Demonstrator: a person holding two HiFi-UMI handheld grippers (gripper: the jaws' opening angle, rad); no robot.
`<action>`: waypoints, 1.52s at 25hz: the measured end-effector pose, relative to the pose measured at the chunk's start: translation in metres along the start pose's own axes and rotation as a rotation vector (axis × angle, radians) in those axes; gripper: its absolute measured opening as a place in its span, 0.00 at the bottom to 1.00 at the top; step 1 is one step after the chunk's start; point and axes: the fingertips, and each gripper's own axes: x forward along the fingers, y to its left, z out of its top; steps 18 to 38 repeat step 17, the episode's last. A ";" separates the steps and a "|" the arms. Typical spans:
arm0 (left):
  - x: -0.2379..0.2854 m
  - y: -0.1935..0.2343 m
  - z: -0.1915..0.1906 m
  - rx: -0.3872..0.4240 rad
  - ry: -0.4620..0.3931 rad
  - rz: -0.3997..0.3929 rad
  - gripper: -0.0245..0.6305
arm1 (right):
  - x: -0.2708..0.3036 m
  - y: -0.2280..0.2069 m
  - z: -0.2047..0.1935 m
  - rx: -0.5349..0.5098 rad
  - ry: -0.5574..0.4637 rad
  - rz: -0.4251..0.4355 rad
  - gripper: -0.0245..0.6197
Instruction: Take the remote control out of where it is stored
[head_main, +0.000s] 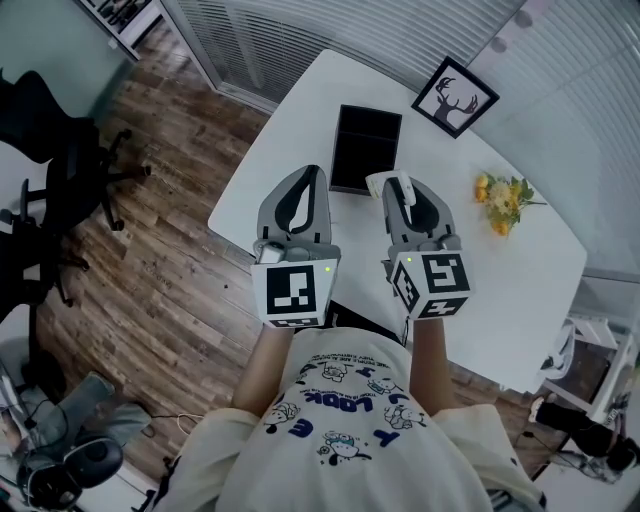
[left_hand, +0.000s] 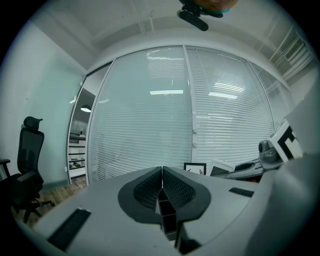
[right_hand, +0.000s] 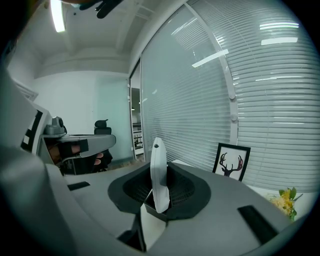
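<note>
Nearest, wears a cream printed T-shirt (head_main: 340, 420) and reaches both tools out over a white tabletop (head_main: 520, 270). Clamps the right claw (head_main: 398, 190) on a slim white remote control (right_hand: 159, 170), gripped by its lower end and stood on edge, just beside the near right corner of an open black box (head_main: 366, 150). Holds the left claw (left_hand: 161, 170) alongside, pinched closed on nothing. Farther along the tabletop, shows a bunch of yellow flowers (head_main: 500, 200) to the right and a framed deer picture (head_main: 455, 97) near the back edge. Beyond, takes in a wood-plank floor (head_main: 150, 250), a black office chair (head_main: 50, 170) at left, and a glass wall with white blinds (head_main: 280, 40).
</note>
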 end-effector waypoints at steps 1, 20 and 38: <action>0.000 0.000 0.000 -0.004 0.000 -0.001 0.06 | 0.000 0.000 0.000 0.000 0.002 0.001 0.16; 0.005 -0.002 0.000 -0.004 -0.004 0.008 0.06 | 0.005 -0.004 0.000 0.015 -0.001 0.012 0.16; 0.005 -0.002 0.000 -0.004 -0.004 0.008 0.06 | 0.005 -0.004 0.000 0.015 -0.001 0.012 0.16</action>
